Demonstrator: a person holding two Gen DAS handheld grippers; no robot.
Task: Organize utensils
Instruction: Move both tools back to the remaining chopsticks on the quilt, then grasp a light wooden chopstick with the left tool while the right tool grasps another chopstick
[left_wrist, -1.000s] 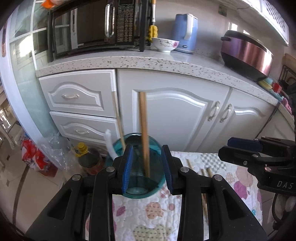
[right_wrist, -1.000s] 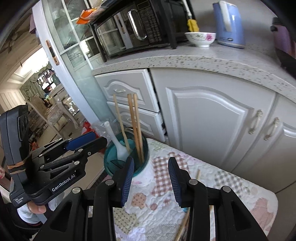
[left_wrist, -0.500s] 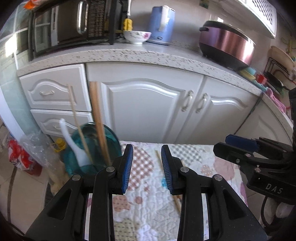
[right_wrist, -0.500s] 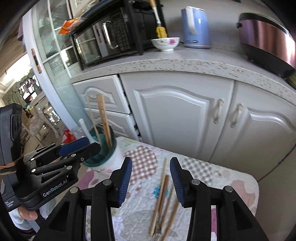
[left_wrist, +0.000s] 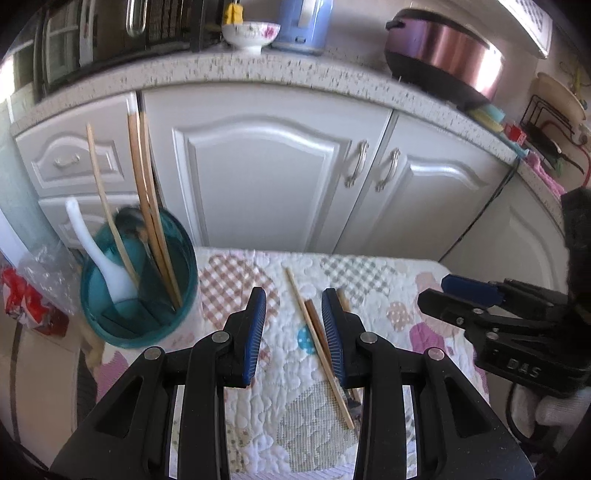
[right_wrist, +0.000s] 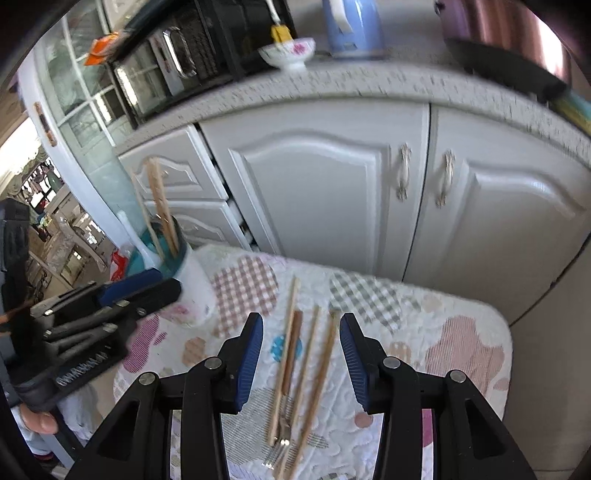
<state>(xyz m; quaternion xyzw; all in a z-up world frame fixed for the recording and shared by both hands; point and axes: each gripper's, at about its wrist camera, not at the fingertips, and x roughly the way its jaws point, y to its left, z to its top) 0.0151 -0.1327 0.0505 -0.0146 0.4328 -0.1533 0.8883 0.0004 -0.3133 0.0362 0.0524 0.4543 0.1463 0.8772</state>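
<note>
Wooden chopsticks are lying loose near us; our right tool is hovering half-open, empty, and should straddle one only.

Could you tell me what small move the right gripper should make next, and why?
Probably lower the right gripper onto one chopstick and close. Its jaws are open and empty, several chopsticks and a fork lie loose on the mat beneath it, and the holder already has some standing inside.
</note>
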